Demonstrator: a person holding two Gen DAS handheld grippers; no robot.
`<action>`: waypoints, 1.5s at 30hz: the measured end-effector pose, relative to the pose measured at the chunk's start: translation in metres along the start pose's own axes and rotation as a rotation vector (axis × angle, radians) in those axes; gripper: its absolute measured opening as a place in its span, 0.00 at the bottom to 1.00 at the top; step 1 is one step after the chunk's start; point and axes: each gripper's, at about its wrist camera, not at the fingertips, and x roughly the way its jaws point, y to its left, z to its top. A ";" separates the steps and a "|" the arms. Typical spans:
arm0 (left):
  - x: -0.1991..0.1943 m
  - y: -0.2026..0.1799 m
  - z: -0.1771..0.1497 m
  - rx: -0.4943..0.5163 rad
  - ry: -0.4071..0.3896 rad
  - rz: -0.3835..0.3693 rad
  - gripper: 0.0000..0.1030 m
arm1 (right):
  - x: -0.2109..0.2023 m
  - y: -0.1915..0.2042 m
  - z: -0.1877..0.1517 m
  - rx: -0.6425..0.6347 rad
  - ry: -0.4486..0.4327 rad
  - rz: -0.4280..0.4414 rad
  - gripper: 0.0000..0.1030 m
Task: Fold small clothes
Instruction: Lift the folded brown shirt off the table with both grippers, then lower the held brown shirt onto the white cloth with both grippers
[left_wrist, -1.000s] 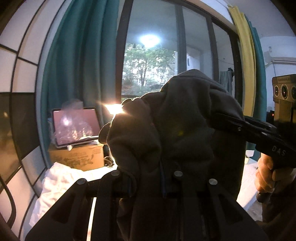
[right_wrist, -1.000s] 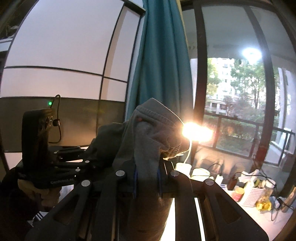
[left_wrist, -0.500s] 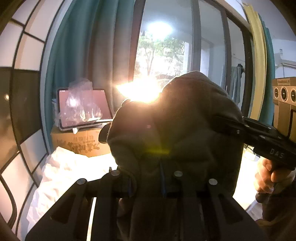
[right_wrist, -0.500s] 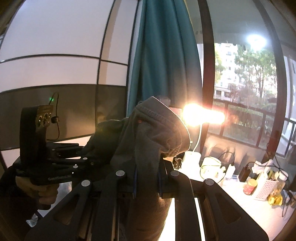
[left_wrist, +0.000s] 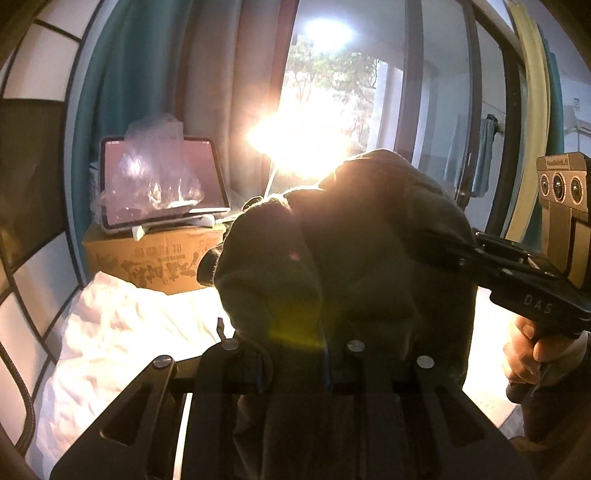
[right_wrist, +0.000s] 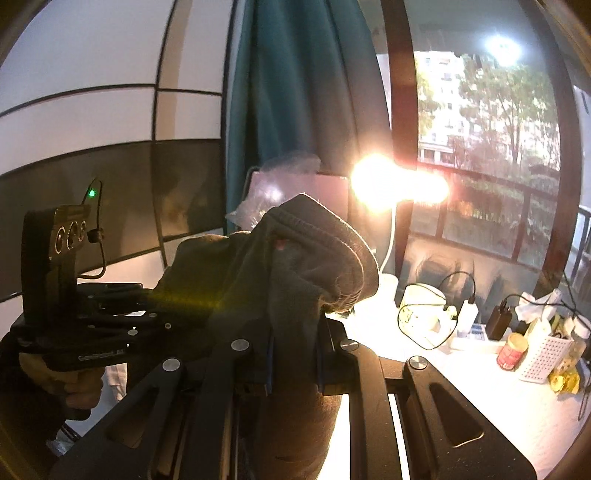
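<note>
A dark grey garment (left_wrist: 347, 258) hangs in the air between both grippers, bunched over their fingers. My left gripper (left_wrist: 293, 369) is shut on one part of it. In the right wrist view the same garment (right_wrist: 280, 273) drapes over my right gripper (right_wrist: 293, 363), which is shut on another part, with a ribbed hem curling at the top. The right gripper also shows at the right of the left wrist view (left_wrist: 443, 254), biting into the cloth, held by a hand (left_wrist: 532, 350). The left gripper's body (right_wrist: 92, 325) shows at the left of the right wrist view.
A rumpled white sheet (left_wrist: 110, 339) lies below at the left. Behind it a cardboard box (left_wrist: 147, 262) carries a tablet (left_wrist: 162, 188). A bright lamp (right_wrist: 399, 184) glares ahead. At the right stands a white table (right_wrist: 480, 398) with cables, a can (right_wrist: 511, 350) and a white basket (right_wrist: 546, 350).
Both grippers have sunk and swung with the garment still held: the window and lamp have slid up in both views, and the tablet, box and sheet now show larger.
</note>
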 end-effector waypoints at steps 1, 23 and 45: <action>0.004 0.000 0.000 -0.001 0.008 0.001 0.20 | 0.003 -0.002 -0.001 0.005 0.006 0.000 0.17; 0.087 0.017 -0.016 -0.021 0.208 0.020 0.20 | 0.101 -0.063 -0.046 0.143 0.190 -0.012 0.17; 0.183 0.052 -0.042 -0.117 0.483 0.008 0.23 | 0.188 -0.126 -0.112 0.335 0.387 0.008 0.17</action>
